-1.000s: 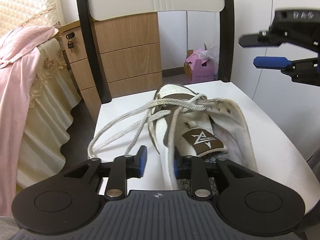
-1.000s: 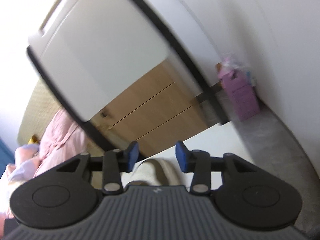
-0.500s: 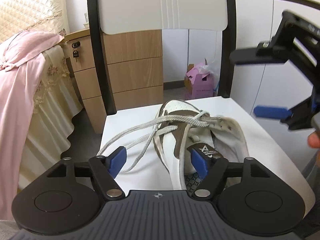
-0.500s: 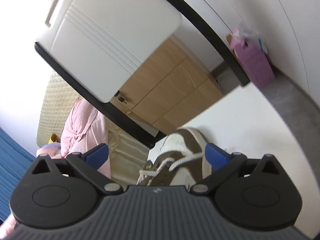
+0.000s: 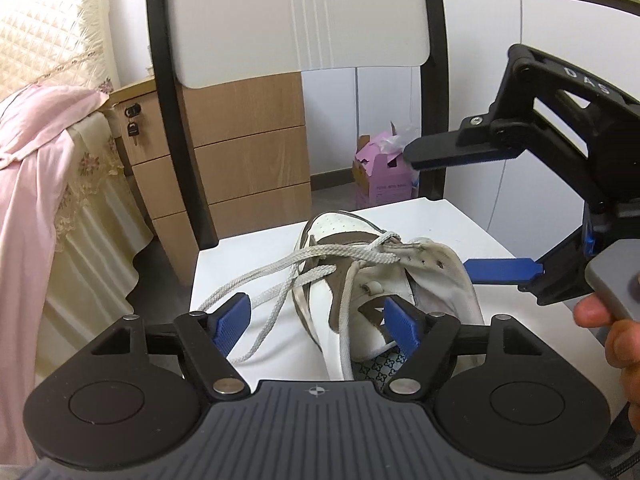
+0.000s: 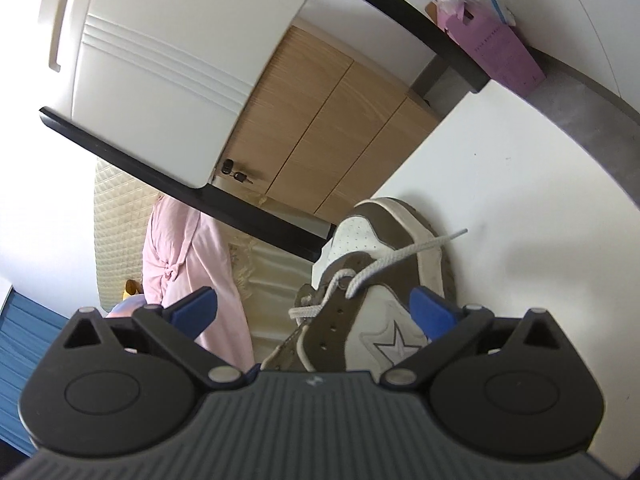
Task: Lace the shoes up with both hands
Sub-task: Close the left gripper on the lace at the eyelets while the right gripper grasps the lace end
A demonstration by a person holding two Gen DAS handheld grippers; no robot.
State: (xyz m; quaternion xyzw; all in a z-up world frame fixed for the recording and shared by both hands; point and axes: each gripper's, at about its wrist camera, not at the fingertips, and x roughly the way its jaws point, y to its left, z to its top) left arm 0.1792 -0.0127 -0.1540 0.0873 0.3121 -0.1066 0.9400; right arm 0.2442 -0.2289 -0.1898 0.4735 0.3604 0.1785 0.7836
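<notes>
With both sets of jaws having just been opening, I see my left gripper (image 5: 318,326) spread wide and gripping nothing, the tongue area of the white and brown shoe (image 5: 384,280) and a strand of the white lace (image 5: 276,276) lying between and below its blue pads. My right gripper (image 6: 314,312) stands at its widest and also empty, tilted over the shoe's outer side with the shoe showing between its pads. Outward from there, the shoe lies on the seat of a white chair (image 5: 452,224), its laces trailing loose over the seat, with a wooden drawer cabinet (image 5: 248,152) and a pink box (image 5: 380,176) behind.
</notes>
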